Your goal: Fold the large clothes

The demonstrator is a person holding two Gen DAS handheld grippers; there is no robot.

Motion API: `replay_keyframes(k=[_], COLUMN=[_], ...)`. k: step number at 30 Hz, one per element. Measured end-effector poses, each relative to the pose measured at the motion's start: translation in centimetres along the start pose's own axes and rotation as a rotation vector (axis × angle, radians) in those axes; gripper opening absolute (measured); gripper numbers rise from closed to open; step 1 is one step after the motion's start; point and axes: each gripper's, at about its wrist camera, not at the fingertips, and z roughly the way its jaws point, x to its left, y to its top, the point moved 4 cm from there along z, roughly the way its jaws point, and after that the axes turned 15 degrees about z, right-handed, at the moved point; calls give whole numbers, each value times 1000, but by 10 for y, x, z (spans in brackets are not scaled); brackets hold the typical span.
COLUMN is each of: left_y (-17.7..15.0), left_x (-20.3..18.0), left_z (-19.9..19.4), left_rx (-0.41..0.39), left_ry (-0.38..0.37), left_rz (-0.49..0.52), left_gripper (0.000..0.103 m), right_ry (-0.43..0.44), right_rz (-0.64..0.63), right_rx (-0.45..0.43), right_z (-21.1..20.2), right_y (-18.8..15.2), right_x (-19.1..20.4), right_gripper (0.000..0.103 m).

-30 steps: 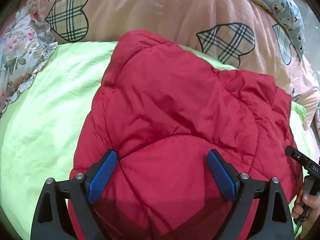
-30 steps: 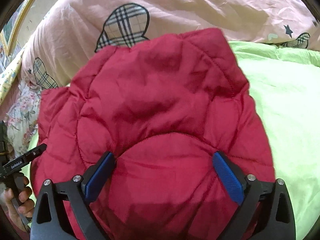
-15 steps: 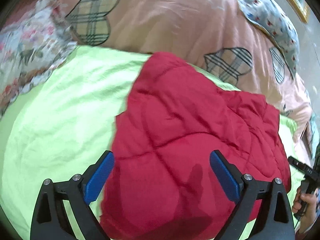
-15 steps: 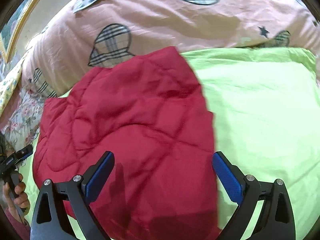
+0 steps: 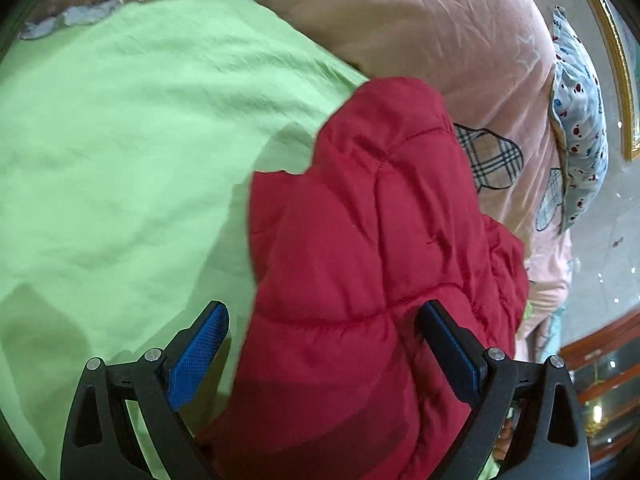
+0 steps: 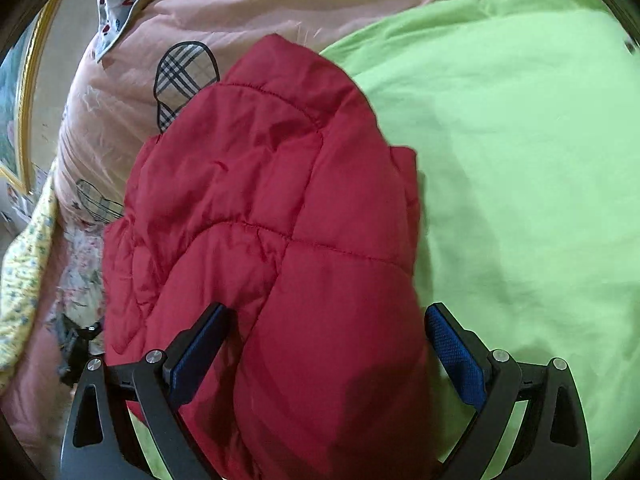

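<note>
A red quilted puffer jacket (image 5: 360, 248) lies folded in a thick bundle on the lime green bed sheet (image 5: 120, 140). My left gripper (image 5: 324, 316) hovers over the jacket's near left edge with its jaws wide open. Its left pad (image 5: 196, 356) is over the sheet, clear of the fabric, and its right pad (image 5: 452, 356) is over the jacket. In the right wrist view the jacket (image 6: 272, 208) fills the middle. My right gripper (image 6: 326, 314) is open, straddling the jacket's near right edge without pressing it, its right pad (image 6: 456, 356) over the sheet (image 6: 520, 160).
A pink quilt with plaid hearts (image 5: 440, 40) is bunched behind the jacket, with a blue patterned pillow (image 5: 580, 128) beyond it. A floral pillow (image 6: 76, 272) and yellow fabric (image 6: 24, 280) lie on the left of the right wrist view. A gold picture frame (image 5: 612, 60) hangs on the wall.
Both grippers have slid apart and rolled, from over the jacket's middle to its two near edges. Each now has one pad over the green sheet. The jaws stayed wide.
</note>
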Motion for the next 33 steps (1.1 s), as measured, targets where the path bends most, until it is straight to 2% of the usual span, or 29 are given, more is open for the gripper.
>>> replay_keyframes(k=[3, 6, 7, 8, 10, 11, 13, 16, 21, 24, 33], left_y=[3, 11, 12, 12, 14, 14, 15, 16, 6, -11, -64], left_x=[-7, -15, -19, -22, -25, -27, -30, -38, -47, -50, -46], left_z=[26, 45, 48, 48, 48, 45, 39, 27, -2, -25, -90], left_rx=[52, 67, 65, 63, 60, 58, 54, 45, 39, 42, 81], left_ry=[-51, -5, 9, 16, 10, 4, -3, -11, -37, -57, -124], left_rz=[4, 60, 91, 110, 131, 135, 150, 174, 204, 226, 227], left_gripper=[102, 100, 92, 88, 70, 66, 55, 48, 43, 41, 41], right_ry=[34, 45, 47, 50, 47, 55, 74, 71, 101, 126, 185], right_rz=[36, 47, 43, 39, 24, 21, 21, 3, -35, -50, -45], right_rx=[53, 79, 82, 85, 82, 85, 89, 85, 94, 109, 175], right_z=[11, 17, 18, 18, 17, 15, 8, -2, -26, -41, -75], right_y=[0, -5, -6, -8, -11, -12, -15, -20, -39, -55, -117], right_x=[0, 0, 1, 2, 6, 8, 14, 25, 43, 46, 31], right_gripper=[99, 98, 94, 89, 71, 66, 47, 38, 34, 34, 34])
